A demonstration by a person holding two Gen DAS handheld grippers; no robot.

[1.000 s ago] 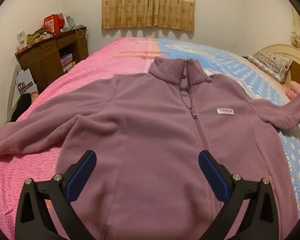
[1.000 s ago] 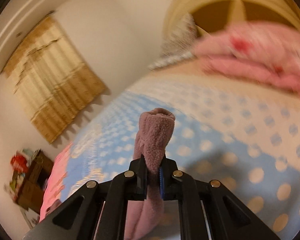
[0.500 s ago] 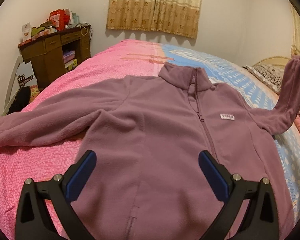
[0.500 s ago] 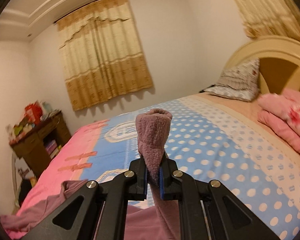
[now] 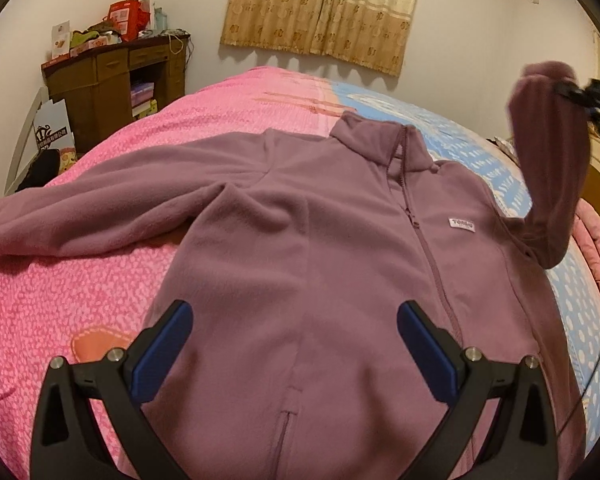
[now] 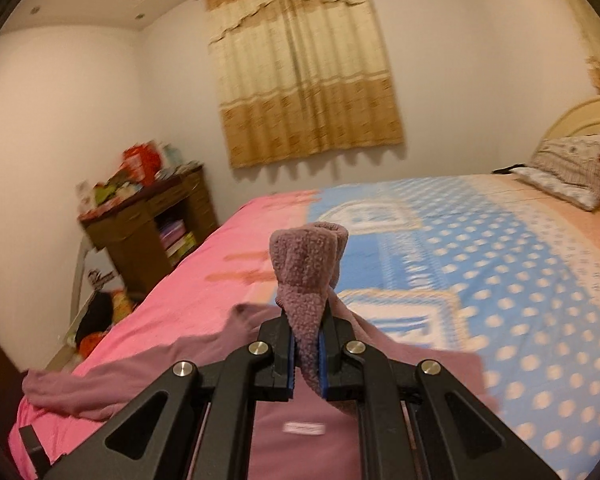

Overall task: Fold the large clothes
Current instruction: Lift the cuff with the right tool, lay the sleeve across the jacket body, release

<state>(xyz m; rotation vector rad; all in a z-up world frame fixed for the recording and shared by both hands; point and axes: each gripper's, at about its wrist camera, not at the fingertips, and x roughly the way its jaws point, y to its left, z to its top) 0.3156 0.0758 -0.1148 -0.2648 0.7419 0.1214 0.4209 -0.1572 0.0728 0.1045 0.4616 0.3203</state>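
Note:
A mauve fleece jacket (image 5: 320,248) lies face up on the bed, zipped, collar toward the far wall. My left gripper (image 5: 296,344) hangs open over its lower front, nothing between the blue pads. One sleeve (image 5: 48,220) trails off to the left. The other sleeve (image 5: 548,168) is lifted off the bed at the right, its cuff (image 6: 308,256) pinched in my right gripper (image 6: 306,356), which is shut on it and held above the jacket's chest. In the right wrist view the jacket's body (image 6: 304,432) shows below the jaws.
The bed (image 5: 72,296) has a pink cover on the left and a blue dotted one (image 6: 512,280) on the right. A pillow (image 6: 568,168) and headboard lie at the right. A cluttered wooden desk (image 5: 112,84) stands by the far left wall, curtains (image 5: 324,8) behind.
My right gripper has swung the cuff up off the bed and leftward over the jacket, rolling level. The left gripper drifted a little, staying open.

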